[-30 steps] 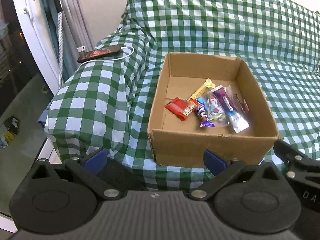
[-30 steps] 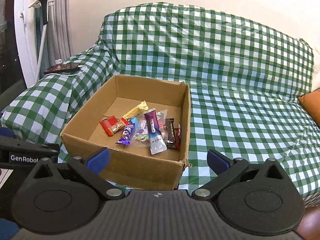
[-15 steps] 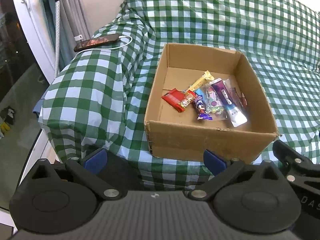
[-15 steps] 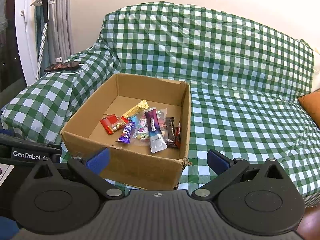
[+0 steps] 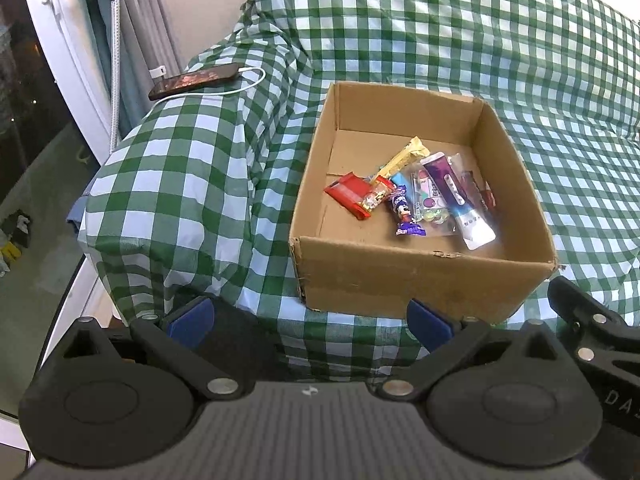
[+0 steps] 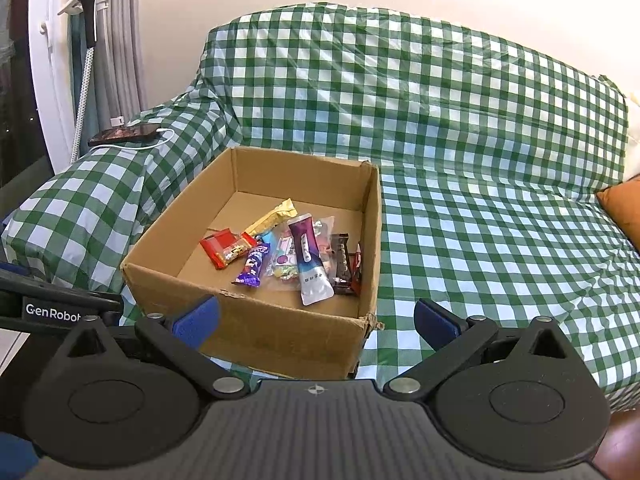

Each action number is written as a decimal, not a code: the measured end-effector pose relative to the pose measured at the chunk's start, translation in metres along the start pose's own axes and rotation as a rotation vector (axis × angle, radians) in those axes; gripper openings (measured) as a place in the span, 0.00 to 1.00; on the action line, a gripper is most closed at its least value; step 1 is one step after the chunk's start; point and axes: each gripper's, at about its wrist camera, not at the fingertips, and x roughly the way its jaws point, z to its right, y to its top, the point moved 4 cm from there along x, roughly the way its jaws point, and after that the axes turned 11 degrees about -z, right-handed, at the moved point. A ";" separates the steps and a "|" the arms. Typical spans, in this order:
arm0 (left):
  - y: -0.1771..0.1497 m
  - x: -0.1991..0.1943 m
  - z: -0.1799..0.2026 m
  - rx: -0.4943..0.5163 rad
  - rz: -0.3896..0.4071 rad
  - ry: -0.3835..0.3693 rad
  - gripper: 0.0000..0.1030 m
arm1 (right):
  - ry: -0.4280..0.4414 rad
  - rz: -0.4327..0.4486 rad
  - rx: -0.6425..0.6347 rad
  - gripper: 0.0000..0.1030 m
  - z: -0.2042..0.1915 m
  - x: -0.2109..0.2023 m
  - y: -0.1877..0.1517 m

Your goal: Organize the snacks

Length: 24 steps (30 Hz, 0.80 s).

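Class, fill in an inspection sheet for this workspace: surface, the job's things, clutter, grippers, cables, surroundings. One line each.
Surface: sofa under a green checked cover.
Job's things: open cardboard box on the seat; wrapped snacks piled on its floor.
Clutter: phone on the sofa arm.
Grippers: left gripper and right gripper both open, empty, short of the box.
Cables: white cable plugged into the phone.
Surroundings: wall, curtain, orange cushion.

One cardboard box (image 6: 256,332), one phone (image 5: 195,80), about seven snack packets (image 6: 310,262)
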 end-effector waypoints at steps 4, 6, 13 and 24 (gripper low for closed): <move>0.000 -0.002 0.001 0.003 0.005 0.002 1.00 | 0.001 0.004 -0.003 1.00 0.000 -0.001 0.000; 0.000 -0.002 0.001 0.003 0.005 0.003 1.00 | 0.001 0.004 -0.002 1.00 0.000 0.000 0.000; 0.000 -0.002 0.000 0.004 0.003 0.003 1.00 | 0.001 0.005 -0.002 1.00 0.000 0.000 0.000; 0.000 -0.001 0.000 0.002 0.005 0.000 1.00 | 0.001 0.005 -0.002 1.00 0.000 0.000 0.000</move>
